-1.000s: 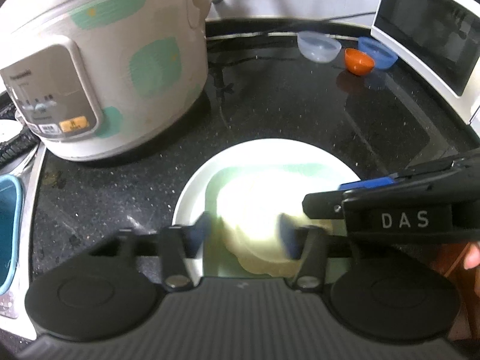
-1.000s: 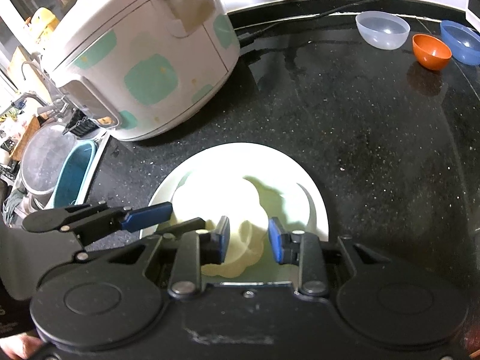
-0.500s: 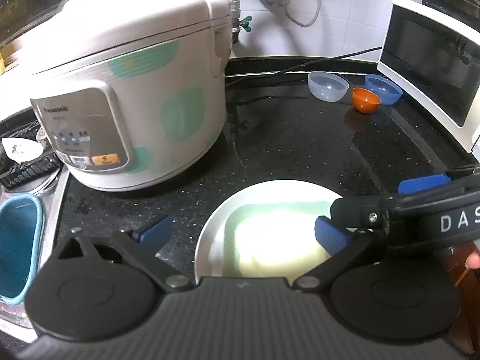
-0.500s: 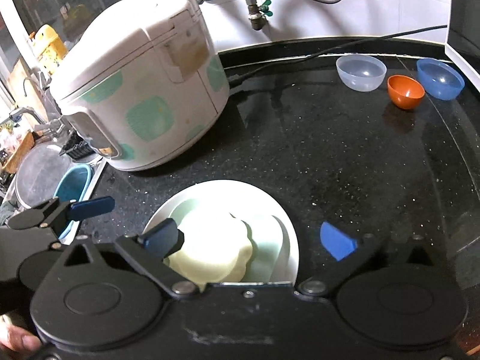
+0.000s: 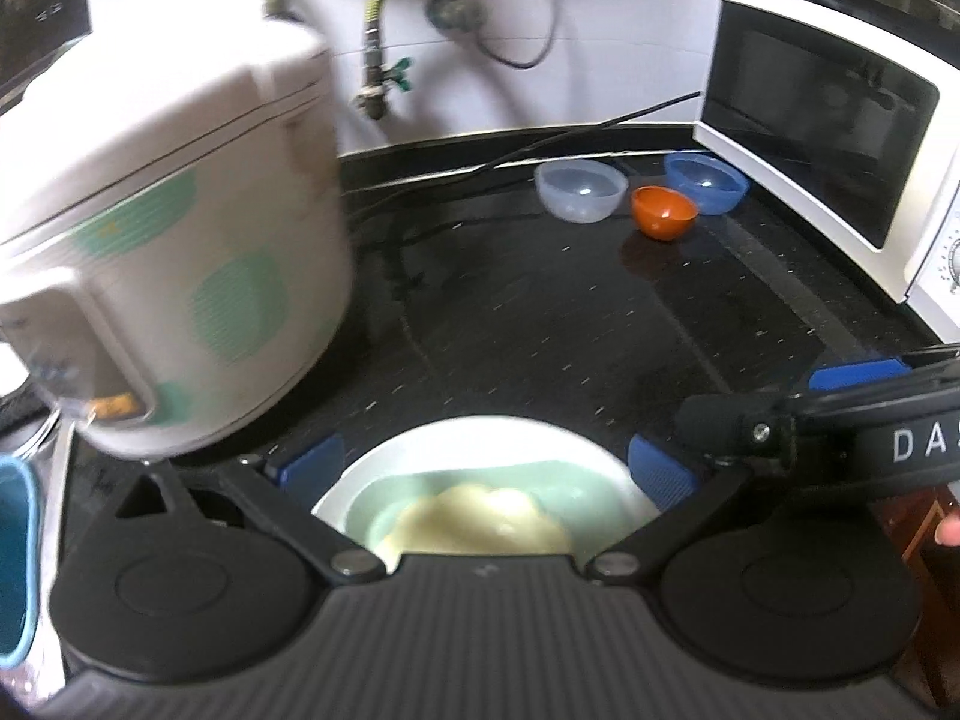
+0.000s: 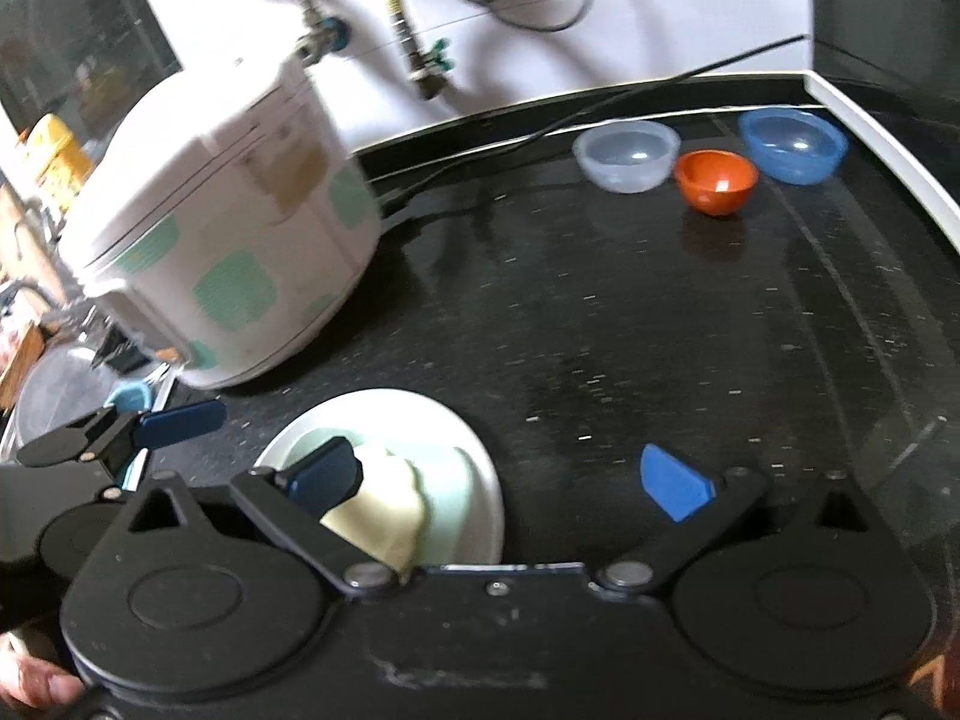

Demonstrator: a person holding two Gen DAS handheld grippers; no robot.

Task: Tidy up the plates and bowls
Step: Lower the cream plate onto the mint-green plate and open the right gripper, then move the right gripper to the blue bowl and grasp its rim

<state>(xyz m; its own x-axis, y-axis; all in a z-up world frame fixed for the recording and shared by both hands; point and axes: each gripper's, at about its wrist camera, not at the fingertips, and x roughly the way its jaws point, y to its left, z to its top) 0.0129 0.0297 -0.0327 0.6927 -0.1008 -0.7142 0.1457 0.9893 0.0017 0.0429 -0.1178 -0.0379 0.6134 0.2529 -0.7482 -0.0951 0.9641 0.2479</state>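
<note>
A stack of plates sits on the black counter: a white plate at the bottom, a pale green plate on it, a cream scalloped plate on top. The stack also shows in the right wrist view. My left gripper is open and empty, its pads wide on either side of the stack. My right gripper is open and empty, just right of the stack. Three bowls stand at the back right: clear, orange and blue.
A white rice cooker with green patches stands at the left. A white microwave stands at the right. A cable runs along the back wall. A teal tub sits past the counter's left edge.
Both grippers have opened wide and pulled up and back from the plate stack. The cream plate they were around now rests on the stack.
</note>
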